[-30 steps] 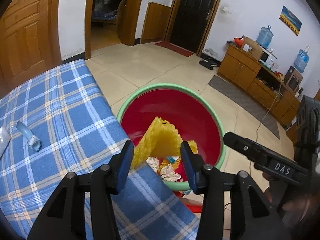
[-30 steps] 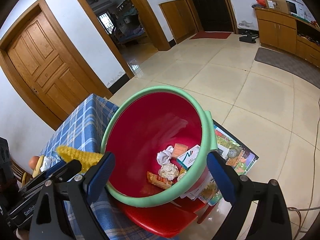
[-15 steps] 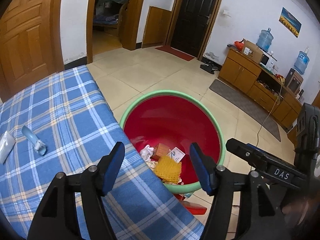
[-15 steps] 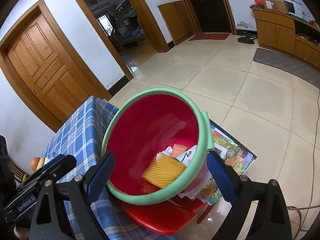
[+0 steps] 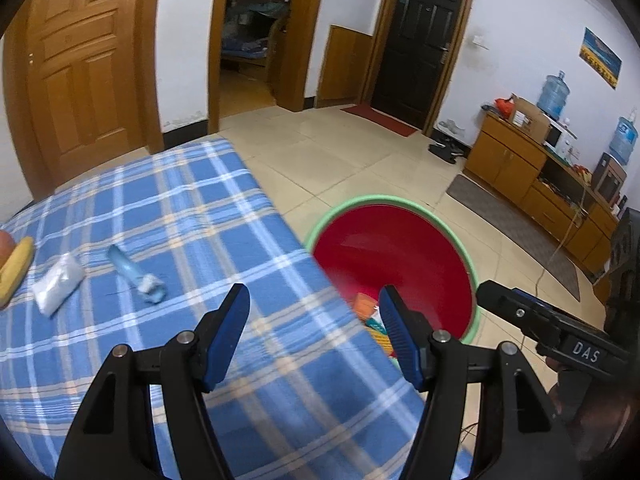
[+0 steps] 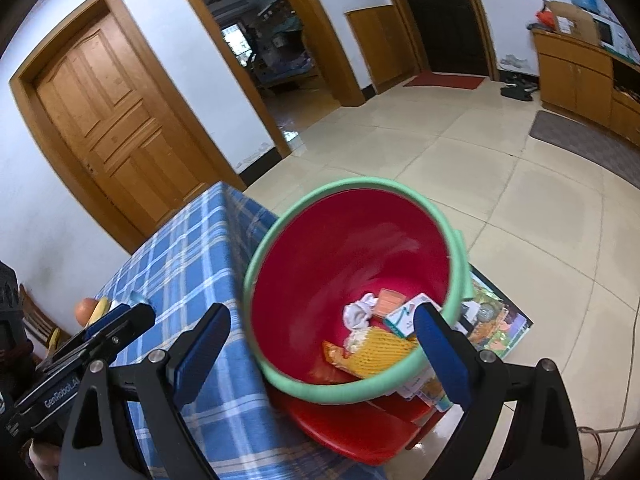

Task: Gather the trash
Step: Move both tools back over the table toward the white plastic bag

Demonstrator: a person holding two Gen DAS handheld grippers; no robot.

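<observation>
A red bin with a green rim stands beside the table with the blue checked cloth. Inside it lie a yellow mesh piece, white crumpled tissue, a small white box and an orange wrapper. On the cloth lie a crumpled light-blue wrapper and a white packet. My left gripper is open and empty over the table edge. My right gripper is open and empty, its fingers on either side of the bin's near rim.
A banana and an orange fruit lie at the table's left edge. The bin sits on a red stool over a picture sheet. Beyond are tiled floor, wooden doors and a low cabinet.
My left gripper let go of the yellow mesh piece, which dropped into the bin. The left gripper then swung left, back over the table. The right gripper stays open at the bin.
</observation>
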